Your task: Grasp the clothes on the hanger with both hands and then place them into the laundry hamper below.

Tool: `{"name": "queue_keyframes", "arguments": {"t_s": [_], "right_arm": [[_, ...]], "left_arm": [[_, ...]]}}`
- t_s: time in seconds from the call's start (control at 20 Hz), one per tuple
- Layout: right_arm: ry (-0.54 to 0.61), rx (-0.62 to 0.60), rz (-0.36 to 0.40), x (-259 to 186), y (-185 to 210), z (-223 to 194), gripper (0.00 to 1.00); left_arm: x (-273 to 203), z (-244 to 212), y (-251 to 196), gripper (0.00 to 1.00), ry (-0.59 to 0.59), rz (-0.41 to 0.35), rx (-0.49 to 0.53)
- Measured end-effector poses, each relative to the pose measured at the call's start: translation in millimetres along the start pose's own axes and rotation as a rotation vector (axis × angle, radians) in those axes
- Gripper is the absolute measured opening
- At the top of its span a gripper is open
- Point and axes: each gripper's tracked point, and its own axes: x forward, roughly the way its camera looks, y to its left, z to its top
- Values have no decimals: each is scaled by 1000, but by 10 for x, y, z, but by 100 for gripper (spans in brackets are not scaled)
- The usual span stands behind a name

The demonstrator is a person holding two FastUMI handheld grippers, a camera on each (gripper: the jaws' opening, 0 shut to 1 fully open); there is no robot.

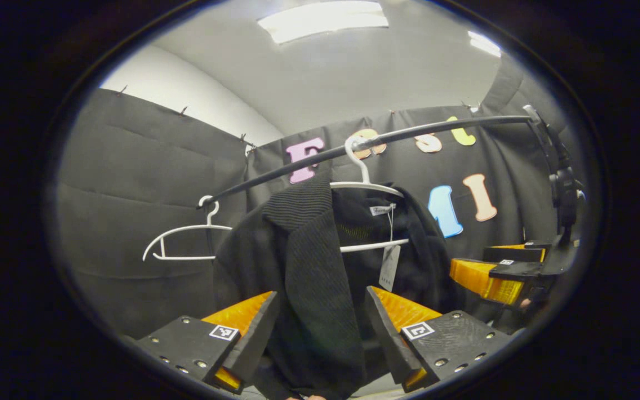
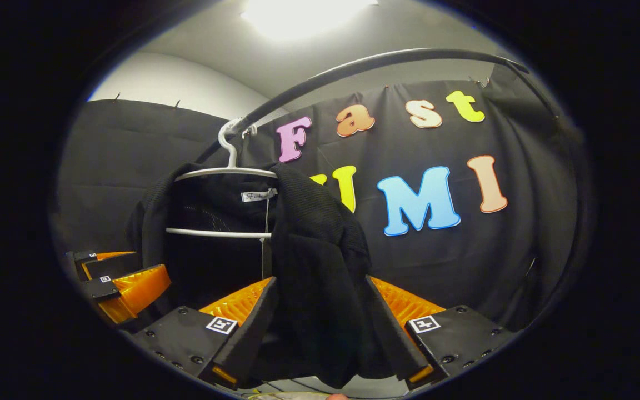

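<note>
A dark knitted jacket (image 1: 309, 261) hangs on a white hanger (image 1: 367, 186) hooked over a curved black rail (image 1: 386, 136). In the left gripper view, the left tool (image 1: 320, 333) stands spread wide, with one front panel of the jacket hanging between its two fingers; the cloth fills much of the gap, but whether either finger presses on it cannot be told, so this tool reads as released. A paper tag (image 1: 389, 266) dangles from the collar just beside the inner edge of that panel. A second, bare white hanger (image 1: 184, 239) sits near the low end of the rail, apart from the jacket, with open wall behind it. The right tool (image 1: 498, 278) shows at the far side of the jacket.

In the right gripper view, the right tool (image 2: 320, 333) is likewise spread, and the other front panel of the jacket (image 2: 314, 261) drops between its fingers, its edges close to both; contact is unclear. The hanger (image 2: 225, 172) carries the shoulders, and the rail (image 2: 375, 58) arcs overhead. The left tool (image 2: 125, 283) shows beyond the jacket's far edge. Right of the jacket, the space before the wall is open.
</note>
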Motion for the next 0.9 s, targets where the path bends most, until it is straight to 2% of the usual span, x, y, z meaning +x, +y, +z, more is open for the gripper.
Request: {"name": "queue_keyframes", "arguments": {"t_s": [0.05, 0.45, 0.7, 0.75, 0.85, 0.9], "right_arm": [[4, -2, 7, 72, -8, -6, 96], [50, 1, 82, 487, 91, -187, 96], [67, 5, 87, 619, 120, -251, 96], [72, 6, 87, 649, 121, -273, 92], [79, 5, 79, 684, 115, -279, 96], [83, 13, 83, 708, 133, -301, 92]], "left_arm": [[24, -13, -21, 91, 6, 3, 4], [279, -174, -46, 91, 57, 54, 6], [400, -211, -22, 92, 65, 88, 32], [417, -221, -15, 92, 68, 98, 40], [411, -231, 24, 92, 70, 119, 49], [409, -239, 17, 92, 73, 124, 52]]}}
